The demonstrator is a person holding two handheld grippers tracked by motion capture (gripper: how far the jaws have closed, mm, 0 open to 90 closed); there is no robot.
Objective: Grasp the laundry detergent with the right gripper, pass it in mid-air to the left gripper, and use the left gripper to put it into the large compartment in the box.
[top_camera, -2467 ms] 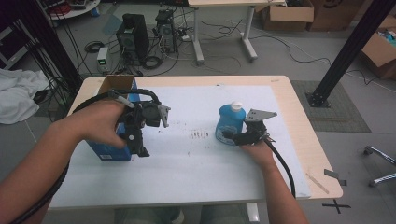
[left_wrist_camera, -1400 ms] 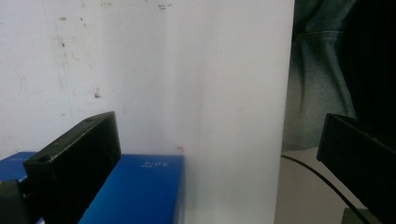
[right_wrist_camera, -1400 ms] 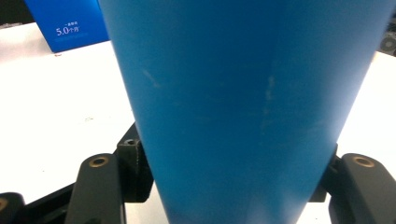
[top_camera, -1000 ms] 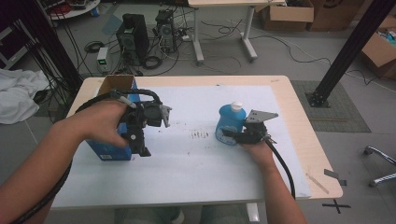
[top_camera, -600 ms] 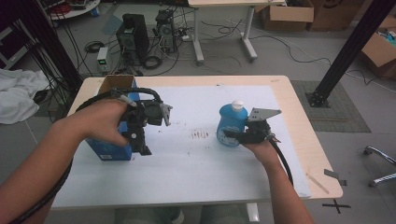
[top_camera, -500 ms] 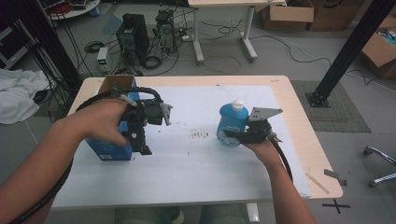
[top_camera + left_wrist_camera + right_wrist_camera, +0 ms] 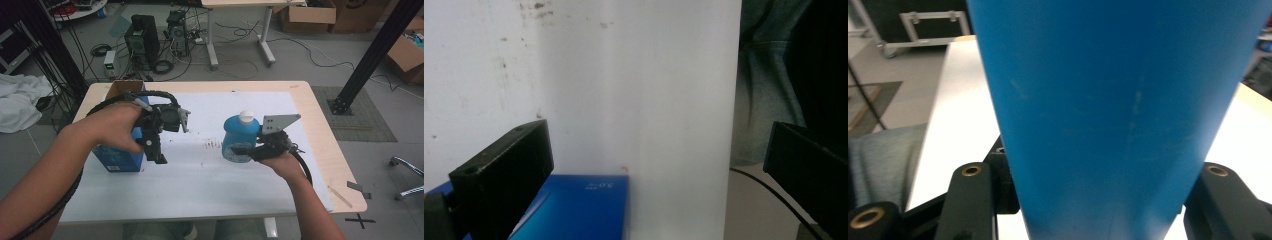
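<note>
A blue bottle [image 7: 239, 140] with a white cap [image 7: 247, 116] hangs a little above the white sheet [image 7: 210, 190], tilted slightly. My right gripper [image 7: 242, 150] is shut on its lower body from the right. In the right gripper view the bottle [image 7: 1113, 100] stands between the two black jaws, which press on its sides. My left gripper [image 7: 171, 137] is held over the right edge of a blue box [image 7: 119, 154] at the table's left, open with nothing between its fingers. In the left gripper view the box [image 7: 574, 210] lies below the wide-apart jaws.
Dark smudges [image 7: 210, 145] mark the sheet between the two grippers. The wooden table [image 7: 320, 125] shows bare wood along its right side, with a strip of tape [image 7: 340, 196] near the front right corner. Computers and cables [image 7: 150, 40] stand on the floor beyond the far edge.
My right gripper has raised the blue bottle off the sheet and carried it slightly left. The left gripper and the blue box have stayed where they were.
</note>
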